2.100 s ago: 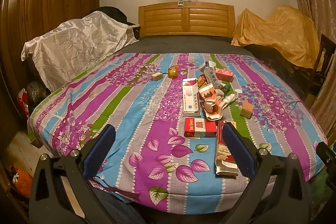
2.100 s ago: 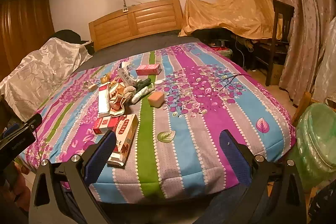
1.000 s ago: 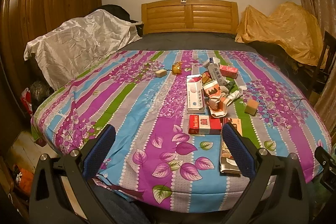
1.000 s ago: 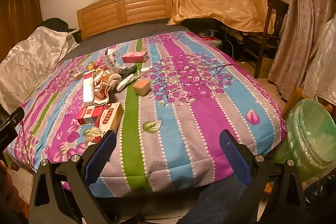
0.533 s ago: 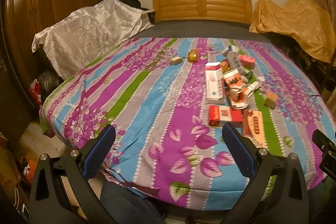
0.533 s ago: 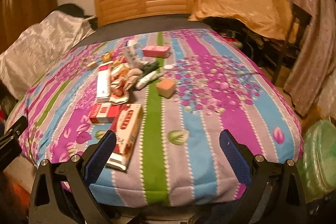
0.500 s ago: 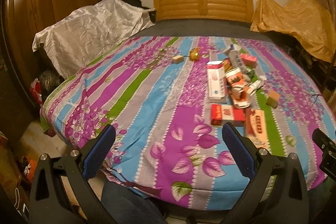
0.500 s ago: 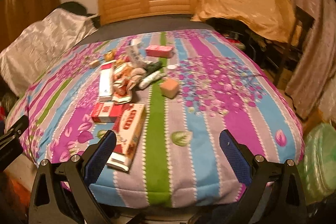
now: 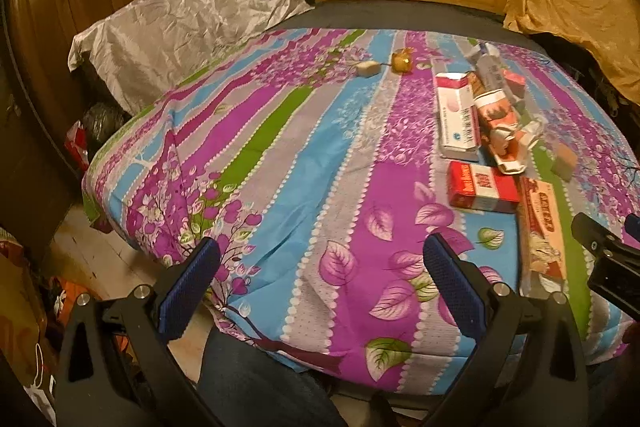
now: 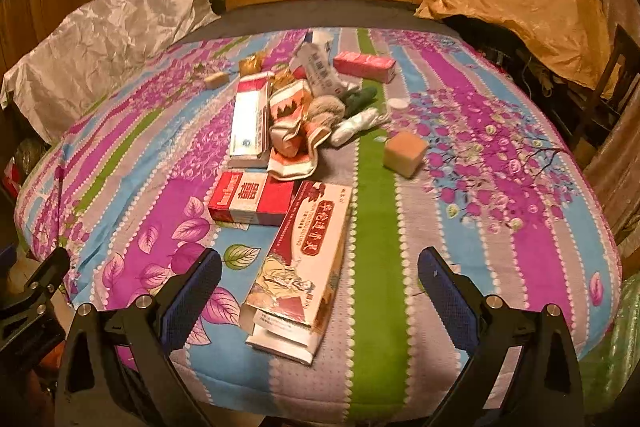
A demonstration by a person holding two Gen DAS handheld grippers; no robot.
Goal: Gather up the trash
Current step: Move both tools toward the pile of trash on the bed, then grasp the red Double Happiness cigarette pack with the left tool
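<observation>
Right wrist view closer over the long cream-and-red cardboard box (image 10: pixel 302 259) than before, right gripper (image 10: pixel 320 287) spread empty, left gripper (image 9: pixel 320 279) likewise spread.

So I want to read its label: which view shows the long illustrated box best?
The right wrist view: the long box lies whole and near, between the open right gripper fingers. The left wrist view shows it narrow and foreshortened at the right edge.

Both grippers hang level with fingers spread wide and nothing between them: the left gripper (image 9: pixel 320 285) and the right gripper (image 10: pixel 320 285), side by side.
</observation>
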